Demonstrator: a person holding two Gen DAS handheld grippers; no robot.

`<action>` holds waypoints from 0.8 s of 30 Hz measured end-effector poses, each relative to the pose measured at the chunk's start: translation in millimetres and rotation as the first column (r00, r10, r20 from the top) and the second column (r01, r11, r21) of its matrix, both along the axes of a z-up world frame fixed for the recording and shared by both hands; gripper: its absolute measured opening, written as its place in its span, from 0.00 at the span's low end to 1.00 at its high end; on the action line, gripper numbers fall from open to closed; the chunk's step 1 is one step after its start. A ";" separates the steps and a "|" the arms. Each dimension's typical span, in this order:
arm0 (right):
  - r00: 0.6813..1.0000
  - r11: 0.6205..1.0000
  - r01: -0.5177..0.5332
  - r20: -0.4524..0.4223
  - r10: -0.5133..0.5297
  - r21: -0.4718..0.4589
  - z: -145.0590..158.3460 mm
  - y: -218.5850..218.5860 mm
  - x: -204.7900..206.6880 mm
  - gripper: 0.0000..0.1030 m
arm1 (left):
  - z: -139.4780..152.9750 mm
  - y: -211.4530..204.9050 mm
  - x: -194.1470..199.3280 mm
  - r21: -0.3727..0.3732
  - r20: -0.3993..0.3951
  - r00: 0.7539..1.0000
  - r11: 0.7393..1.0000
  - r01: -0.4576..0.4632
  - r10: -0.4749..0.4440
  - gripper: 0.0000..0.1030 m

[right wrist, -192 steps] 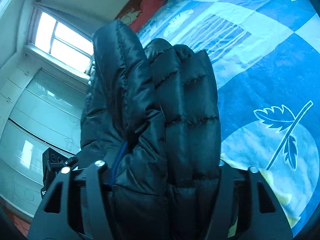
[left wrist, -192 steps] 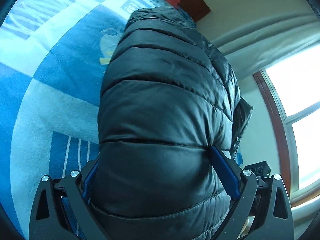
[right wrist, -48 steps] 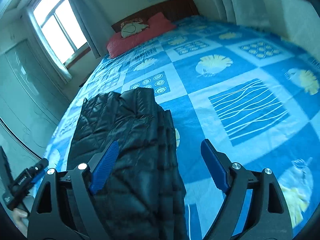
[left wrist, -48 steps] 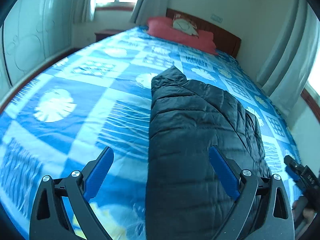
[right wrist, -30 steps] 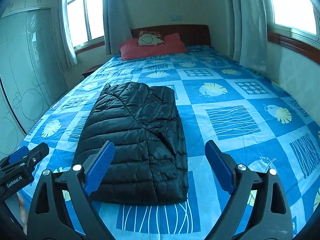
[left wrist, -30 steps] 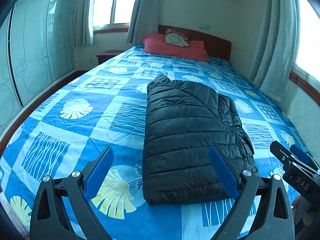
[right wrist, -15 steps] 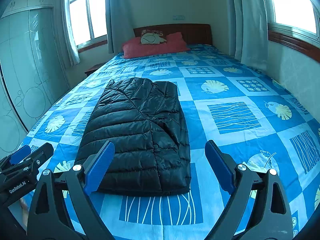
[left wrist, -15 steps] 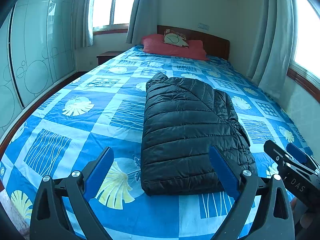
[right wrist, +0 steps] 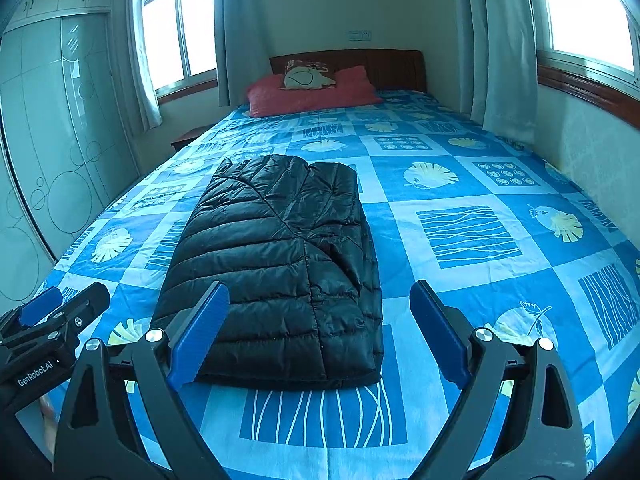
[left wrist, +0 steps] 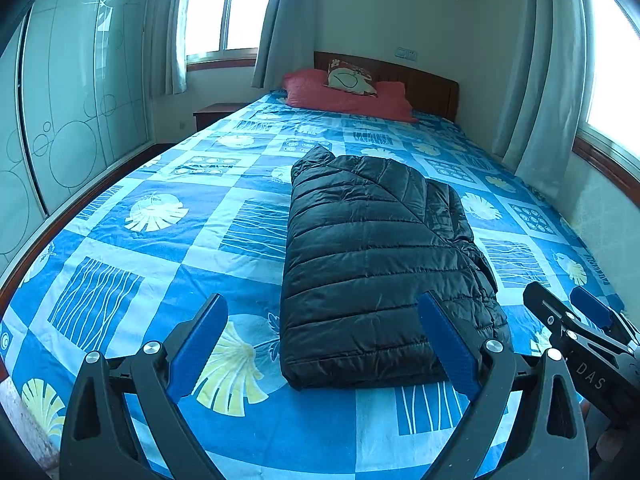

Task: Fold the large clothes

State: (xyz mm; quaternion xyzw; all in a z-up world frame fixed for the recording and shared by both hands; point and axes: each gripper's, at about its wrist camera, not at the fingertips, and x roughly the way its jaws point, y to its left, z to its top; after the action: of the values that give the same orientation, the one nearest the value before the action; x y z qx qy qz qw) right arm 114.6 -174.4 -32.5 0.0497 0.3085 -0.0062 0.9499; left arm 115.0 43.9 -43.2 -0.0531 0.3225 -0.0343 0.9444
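Observation:
A black quilted puffer jacket (left wrist: 380,256) (right wrist: 280,264) lies folded into a long rectangle on the blue patterned bedspread (left wrist: 160,248) (right wrist: 480,240), lengthwise toward the headboard. My left gripper (left wrist: 324,340) is open, held back above the foot of the bed, with nothing between its blue pads. My right gripper (right wrist: 318,328) is open too, likewise drawn back from the jacket's near edge and holding nothing. Each gripper shows at the edge of the other's view.
Red pillows (left wrist: 344,94) (right wrist: 312,92) and a wooden headboard (right wrist: 348,62) stand at the far end. A glass-fronted wardrobe (left wrist: 72,120) lines the left wall. Curtains and windows (right wrist: 580,12) flank the bed, with a wall close on the right.
Both grippers held the jacket in the air, then let it go on the bed and opened. Since then they have backed away toward the foot of the bed.

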 end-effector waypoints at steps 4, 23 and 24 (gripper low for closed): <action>1.000 1.000 -0.001 -0.001 0.001 0.002 0.1 0.0 -0.5 0.89 | 1.0 -0.8 -0.6 -0.004 -0.001 1.000 1.000 0.003 -0.003 0.92; 1.000 1.000 -0.001 0.003 0.001 0.003 1.4 0.6 -2.8 0.89 | 2.3 0.4 -0.6 -0.017 0.004 1.000 1.000 -0.014 0.014 0.92; 1.000 1.000 -0.001 0.003 0.001 0.002 1.4 0.6 -2.8 0.89 | 2.9 0.0 -0.8 -0.016 0.007 1.000 1.000 -0.016 0.016 0.92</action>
State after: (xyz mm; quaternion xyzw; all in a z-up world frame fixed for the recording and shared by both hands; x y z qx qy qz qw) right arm 111.8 -173.7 -31.0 0.0508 0.3069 -0.0053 0.9504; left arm 114.2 43.9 -40.3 -0.0632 0.3187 -0.0297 0.9453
